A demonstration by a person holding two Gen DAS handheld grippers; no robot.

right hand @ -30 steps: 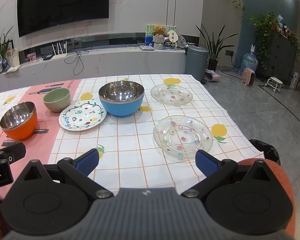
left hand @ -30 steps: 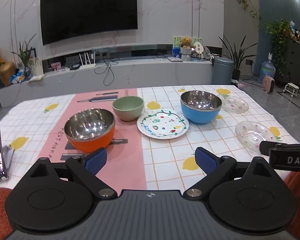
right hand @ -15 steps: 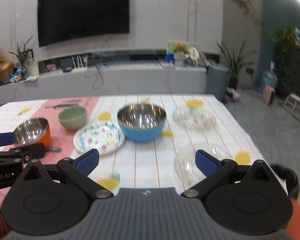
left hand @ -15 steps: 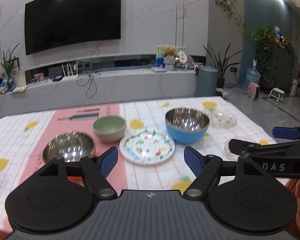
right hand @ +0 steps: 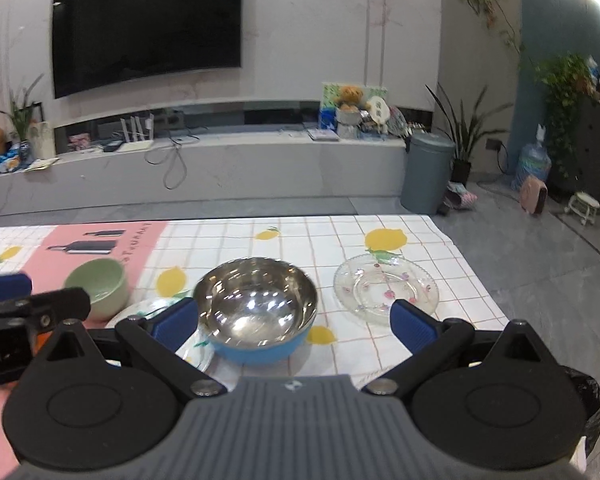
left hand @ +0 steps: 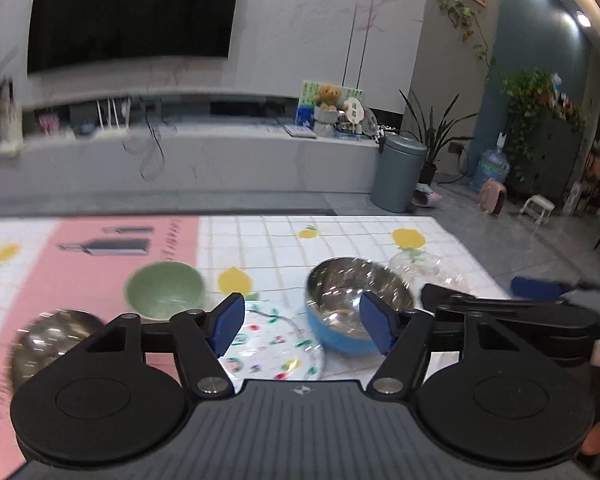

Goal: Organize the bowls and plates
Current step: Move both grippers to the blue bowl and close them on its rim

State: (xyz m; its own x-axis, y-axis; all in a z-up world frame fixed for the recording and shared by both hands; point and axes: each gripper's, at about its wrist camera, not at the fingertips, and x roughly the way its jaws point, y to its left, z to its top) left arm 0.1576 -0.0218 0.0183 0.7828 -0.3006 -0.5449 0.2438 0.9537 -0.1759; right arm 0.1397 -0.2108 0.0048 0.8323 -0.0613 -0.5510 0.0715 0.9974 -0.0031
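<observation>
Above the bench [right hand: 400, 356], both tongs, left [left hand: 302, 322] and right [right hand: 294, 322], gape empty; the blue bowl [right hand: 256, 320] overlaps the painted plate [left hand: 274, 346], so lifting either could tip it.

On the surface [right hand: 440, 344], the steel-lined bowl [right hand: 256, 312] sits in the middle, with the glass plate [right hand: 386, 288] to its right and apart from it. The patterned plate [left hand: 276, 344] lies just left of that bowl, the small bowl [right hand: 98, 284] behind the plate to the left, and another steel-lined bowl [left hand: 50, 340] farthest left.
</observation>
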